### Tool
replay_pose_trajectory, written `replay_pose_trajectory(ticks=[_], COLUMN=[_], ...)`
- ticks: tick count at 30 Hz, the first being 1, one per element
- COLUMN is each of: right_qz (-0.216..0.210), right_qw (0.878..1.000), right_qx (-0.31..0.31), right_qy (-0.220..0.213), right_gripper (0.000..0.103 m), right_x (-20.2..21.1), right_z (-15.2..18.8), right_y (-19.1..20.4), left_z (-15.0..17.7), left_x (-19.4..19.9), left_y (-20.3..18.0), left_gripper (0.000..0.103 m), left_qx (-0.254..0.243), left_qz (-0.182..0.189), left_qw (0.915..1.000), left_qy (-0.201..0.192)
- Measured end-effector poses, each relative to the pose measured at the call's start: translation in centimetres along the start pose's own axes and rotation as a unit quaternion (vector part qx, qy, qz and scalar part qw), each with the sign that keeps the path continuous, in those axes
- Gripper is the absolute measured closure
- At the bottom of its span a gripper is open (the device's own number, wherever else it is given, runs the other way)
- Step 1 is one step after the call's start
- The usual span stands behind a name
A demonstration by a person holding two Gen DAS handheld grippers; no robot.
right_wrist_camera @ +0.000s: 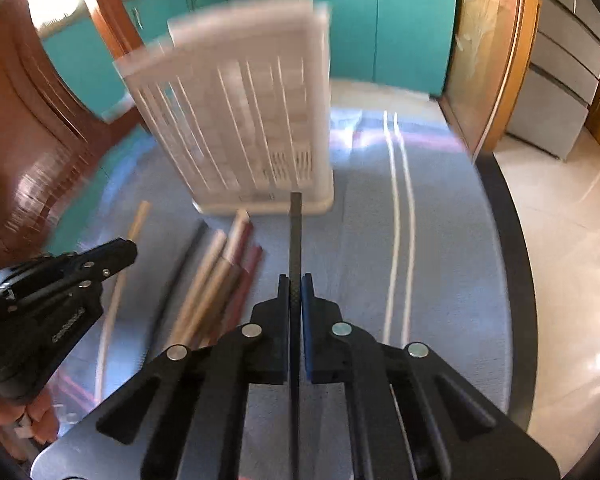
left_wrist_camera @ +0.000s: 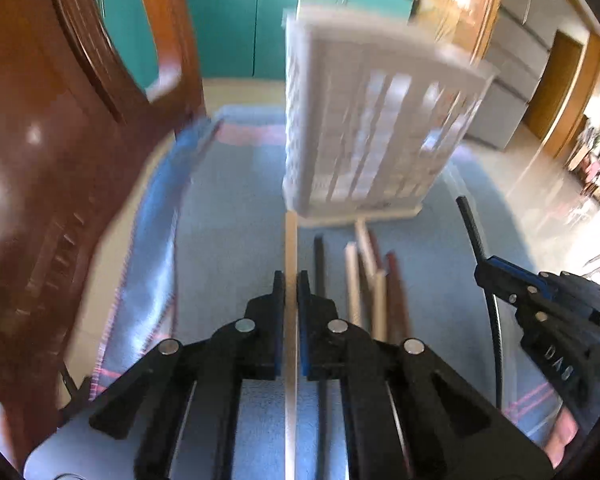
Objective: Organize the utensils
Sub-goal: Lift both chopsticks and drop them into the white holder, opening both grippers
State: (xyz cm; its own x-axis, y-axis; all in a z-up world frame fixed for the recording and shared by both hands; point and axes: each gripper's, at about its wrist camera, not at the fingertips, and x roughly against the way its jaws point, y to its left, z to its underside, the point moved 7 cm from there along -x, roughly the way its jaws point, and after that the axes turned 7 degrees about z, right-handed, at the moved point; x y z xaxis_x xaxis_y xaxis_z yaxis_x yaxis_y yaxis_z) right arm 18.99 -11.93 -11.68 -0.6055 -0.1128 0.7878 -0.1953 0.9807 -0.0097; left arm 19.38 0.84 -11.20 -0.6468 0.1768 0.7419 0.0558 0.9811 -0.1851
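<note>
Left gripper (left_wrist_camera: 291,280) clamps pale chopstick (left_wrist_camera: 291,240) | right gripper (right_wrist_camera: 295,280) clamps black chopstick (right_wrist_camera: 295,232) | both point lengthwise at white basket (left_wrist_camera: 364,120), upper centre.

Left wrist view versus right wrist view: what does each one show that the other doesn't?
Left wrist only: the left gripper shut on a pale chopstick, seen between its own fingers, and a wooden chair beside the cloth.
Right wrist only: the right gripper shut on a black chopstick, and two white stripes running along the cloth.
Both: the white slotted holder, the loose chopsticks and the blue cloth.
</note>
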Motion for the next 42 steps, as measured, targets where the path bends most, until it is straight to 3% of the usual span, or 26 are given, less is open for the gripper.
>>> replay_pose_trajectory(ticks=[7,12,14,19,20,21,24,26,30,32,36,42], right_qz=[-0.048,-0.074,-0.094,-0.108,-0.112,-0.111,-0.09,-0.079,-0.051,-0.037,-0.014,-0.003], right_qw=[0.993,0.981,0.972,0.949,0.942,0.935,0.918,0.914,0.932,0.942,0.952,0.958], right_qx=[-0.017,-0.035,-0.049,-0.094,-0.105,-0.117,-0.136,-0.137,-0.117,-0.101,-0.082,-0.079], right_qy=[-0.111,-0.176,-0.209,-0.282,-0.3,-0.316,-0.361,-0.373,-0.338,-0.316,-0.293,-0.274], right_gripper=[0.097,0.097,0.097,0.096,0.096,0.096,0.096,0.096,0.096,0.097,0.097,0.096], right_x=[9.7,15.3,17.4,21.2,21.7,22.0,21.8,21.6,17.6,15.5,13.1,11.3], right_z=[-3.9,-6.4,-8.2,-12.0,-12.7,-13.3,-14.3,-14.5,-14.7,-14.5,-13.4,-13.2], right_y=[-2.0,-2.6,-2.9,-5.1,-5.5,-6.0,-6.9,-6.6,-5.8,-4.8,-3.7,-3.5], left_z=[-3.7,-7.6,-9.9,-13.7,-14.5,-14.8,-16.0,-16.2,-16.3,-16.5,-15.8,-14.6], left_x=[9.5,15.9,19.1,24.6,24.8,24.6,20.6,17.7,13.5,11.5,9.4,8.8], left_y=[-1.1,-1.8,-1.9,-1.7,-1.9,-2.0,-1.9,-1.5,-1.2,-1.2,-1.4,-1.0], left_gripper=[0.096,0.096,0.096,0.096,0.096,0.096,0.096,0.096,0.096,0.096,0.096,0.094], left_qx=[-0.007,-0.005,0.001,0.024,0.022,0.019,0.029,0.043,0.025,0.023,0.012,0.005], left_qz=[0.02,0.048,0.061,0.082,0.073,0.065,0.058,0.055,0.017,0.016,0.005,0.003], left_qw=[0.9937,0.9781,0.9637,0.9149,0.907,0.9059,0.9169,0.9281,0.9402,0.9469,0.9564,0.9606], left_qy=[-0.111,-0.203,-0.26,-0.395,-0.414,-0.418,-0.394,-0.366,-0.339,-0.32,-0.292,-0.278])
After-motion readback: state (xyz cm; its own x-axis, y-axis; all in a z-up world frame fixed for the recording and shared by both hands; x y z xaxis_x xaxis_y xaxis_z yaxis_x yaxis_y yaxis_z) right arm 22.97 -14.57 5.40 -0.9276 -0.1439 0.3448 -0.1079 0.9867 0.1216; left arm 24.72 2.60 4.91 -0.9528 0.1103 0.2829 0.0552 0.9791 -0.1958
